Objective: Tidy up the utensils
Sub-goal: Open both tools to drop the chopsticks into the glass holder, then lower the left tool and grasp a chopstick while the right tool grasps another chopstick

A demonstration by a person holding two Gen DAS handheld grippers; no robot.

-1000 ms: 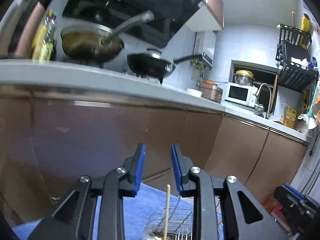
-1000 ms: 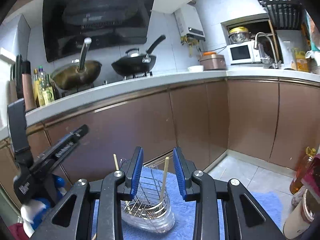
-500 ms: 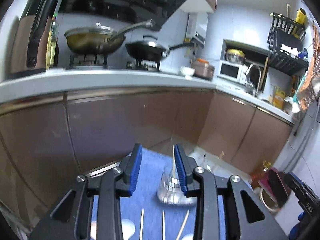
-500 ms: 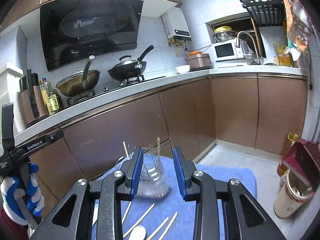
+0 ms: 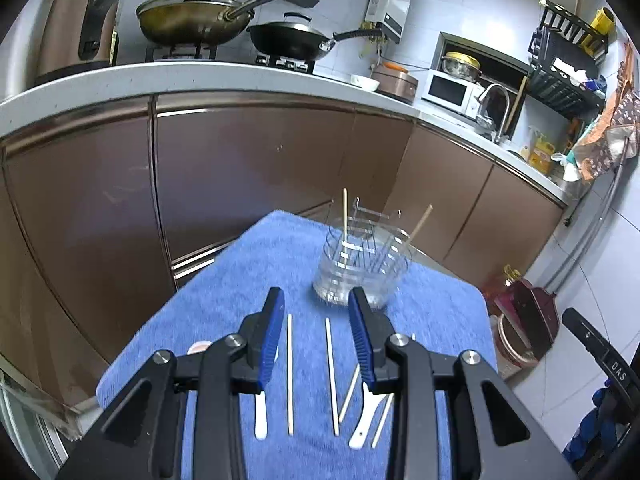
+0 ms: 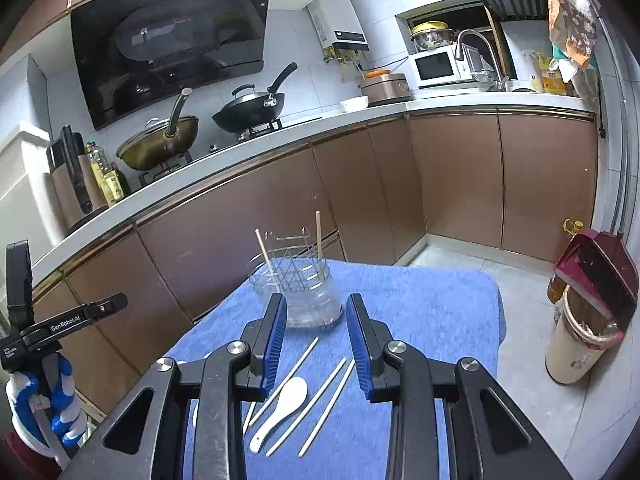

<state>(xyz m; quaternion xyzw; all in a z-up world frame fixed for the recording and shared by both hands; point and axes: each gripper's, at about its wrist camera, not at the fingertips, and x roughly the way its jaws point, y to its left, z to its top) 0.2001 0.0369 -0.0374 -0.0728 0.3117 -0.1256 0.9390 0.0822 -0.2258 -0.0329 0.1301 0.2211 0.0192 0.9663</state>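
A clear utensil holder (image 5: pixel 360 268) with a wire insert stands on a blue towel (image 5: pixel 248 280) and holds two wooden chopsticks (image 5: pixel 345 224). Several loose chopsticks (image 5: pixel 289 372) and two white spoons (image 5: pixel 366 420) lie on the towel in front of it. My left gripper (image 5: pixel 318 344) is open and empty above them. In the right wrist view the holder (image 6: pixel 298 292), the loose chopsticks (image 6: pixel 320 392) and a white spoon (image 6: pixel 282 404) lie ahead of my right gripper (image 6: pixel 316 344), which is open and empty.
Brown cabinets (image 5: pixel 240 168) and a counter with two woks (image 5: pixel 192 16) stand behind the towel. A bin (image 6: pixel 584 332) stands on the floor at the right. The left gripper's handle and a gloved hand (image 6: pixel 44 384) show at the left of the right wrist view.
Both grippers have pulled back and tilted down. The loose chopsticks and spoons on the towel have come into view. Both stay open and empty.
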